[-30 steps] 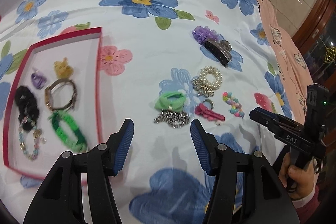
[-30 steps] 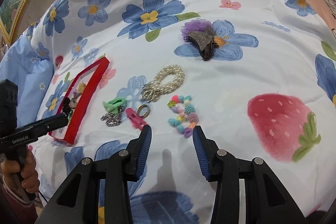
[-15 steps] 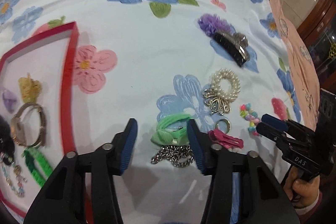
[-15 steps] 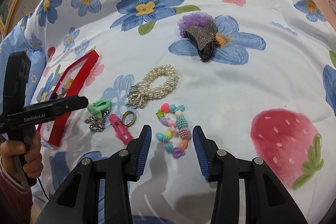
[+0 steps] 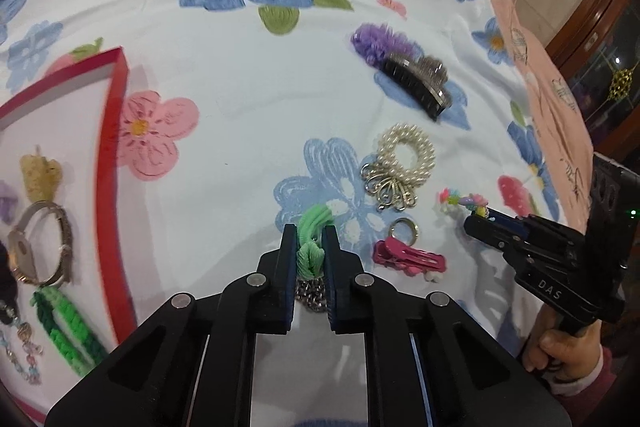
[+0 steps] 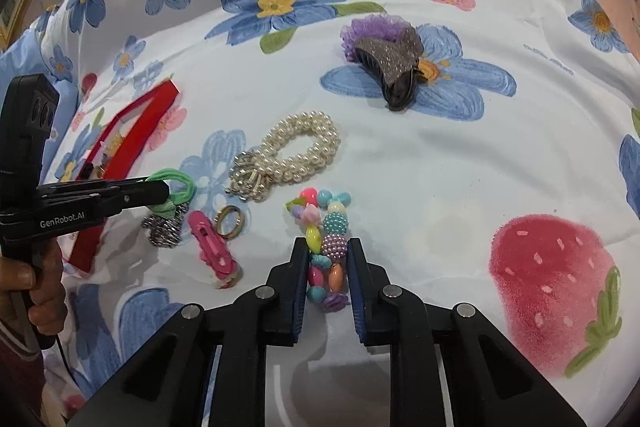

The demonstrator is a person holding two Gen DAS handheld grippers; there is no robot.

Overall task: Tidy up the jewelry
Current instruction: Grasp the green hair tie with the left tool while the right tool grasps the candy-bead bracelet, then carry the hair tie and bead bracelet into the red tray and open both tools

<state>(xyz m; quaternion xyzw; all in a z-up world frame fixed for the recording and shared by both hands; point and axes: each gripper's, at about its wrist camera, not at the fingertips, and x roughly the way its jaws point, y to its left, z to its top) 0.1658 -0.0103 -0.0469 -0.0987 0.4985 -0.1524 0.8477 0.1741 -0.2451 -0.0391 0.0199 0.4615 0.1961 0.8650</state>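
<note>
Both jaws pinched tight, left gripper (image 5: 310, 251) on green hair tie (image 5: 314, 233), right gripper (image 6: 328, 255) on beaded bracelet (image 6: 326, 239); risk of snagging chain (image 6: 166, 227) underneath.

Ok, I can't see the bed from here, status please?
Left gripper shut on green hair tie. Right gripper shut on bead bracelet. Both still on the sheet. Red tray to the left, path open.
</note>
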